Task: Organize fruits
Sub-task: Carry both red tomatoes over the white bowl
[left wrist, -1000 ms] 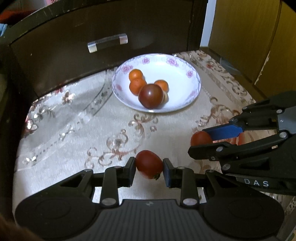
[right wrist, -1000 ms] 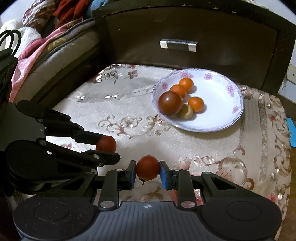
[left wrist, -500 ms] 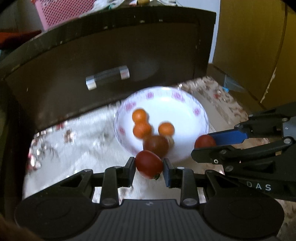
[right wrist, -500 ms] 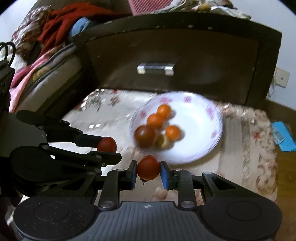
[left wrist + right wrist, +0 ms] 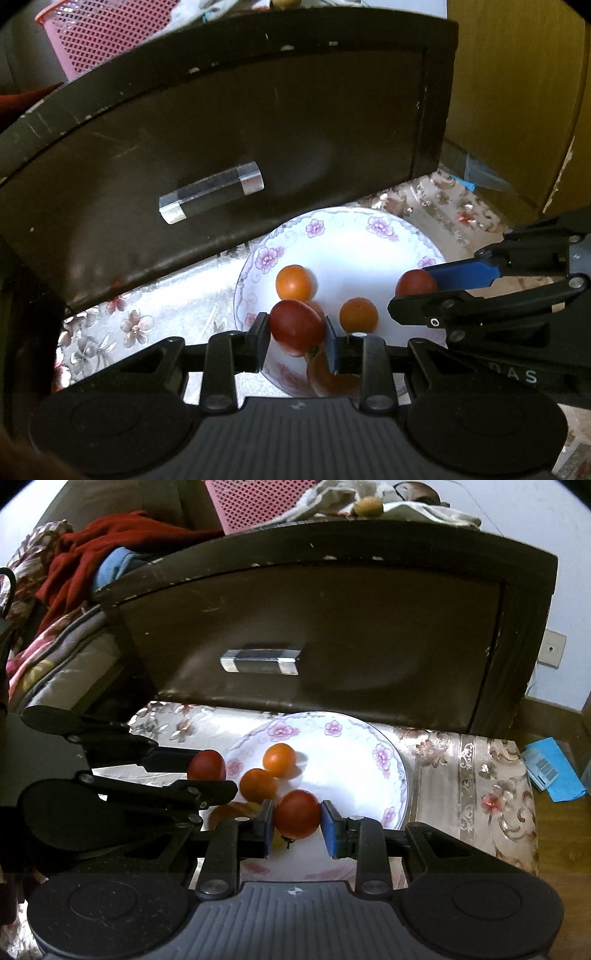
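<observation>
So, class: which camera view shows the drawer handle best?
The right wrist view: the drawer handle sits near centre, almost level and sharp, with both ends clear. The left wrist view shows the same handle off to the left, tilted and slightly blurred.

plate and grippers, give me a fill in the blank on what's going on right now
1. Each gripper, the left gripper and the right gripper, is shut on a small ____ tomato.
2. Both tomatoes are held above the white ____ with pink flowers on its rim.
3. The round fruits lying in it are ____ in colour.
4. Behind it, the dark drawer front carries a clear ____.

Missing words: red; plate; orange; handle
</observation>
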A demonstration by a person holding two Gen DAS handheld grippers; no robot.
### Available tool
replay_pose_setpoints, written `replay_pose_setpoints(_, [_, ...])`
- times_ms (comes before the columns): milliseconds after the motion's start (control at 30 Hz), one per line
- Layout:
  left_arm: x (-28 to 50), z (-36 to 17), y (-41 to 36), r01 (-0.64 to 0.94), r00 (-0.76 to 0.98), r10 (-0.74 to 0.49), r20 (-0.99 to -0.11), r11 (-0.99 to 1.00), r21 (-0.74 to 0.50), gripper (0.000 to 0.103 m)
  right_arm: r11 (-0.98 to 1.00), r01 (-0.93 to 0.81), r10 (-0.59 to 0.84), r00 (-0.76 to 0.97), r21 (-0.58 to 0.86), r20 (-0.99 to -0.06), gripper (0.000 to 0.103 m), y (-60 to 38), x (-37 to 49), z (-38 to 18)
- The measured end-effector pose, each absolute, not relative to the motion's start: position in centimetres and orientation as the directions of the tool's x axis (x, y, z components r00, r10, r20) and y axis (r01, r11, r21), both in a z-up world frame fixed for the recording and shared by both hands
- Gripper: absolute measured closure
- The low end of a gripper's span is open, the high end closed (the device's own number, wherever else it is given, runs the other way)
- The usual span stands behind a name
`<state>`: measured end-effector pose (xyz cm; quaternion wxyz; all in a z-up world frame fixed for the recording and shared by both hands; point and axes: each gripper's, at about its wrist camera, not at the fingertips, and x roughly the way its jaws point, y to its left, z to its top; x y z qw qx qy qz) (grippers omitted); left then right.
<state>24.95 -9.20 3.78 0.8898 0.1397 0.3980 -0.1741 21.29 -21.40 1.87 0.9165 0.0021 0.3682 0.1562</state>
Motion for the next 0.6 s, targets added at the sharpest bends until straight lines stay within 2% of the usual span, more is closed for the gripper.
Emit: replay_pose_setpoints(600, [26.1,2.6,-9.6,0.422,0.628,-0.197,-0.753,0.899,0.117,0.065,0.958,-0.263,0.268,0.674,0.116,-0.688,0.078,-22.0,23.4,0.1])
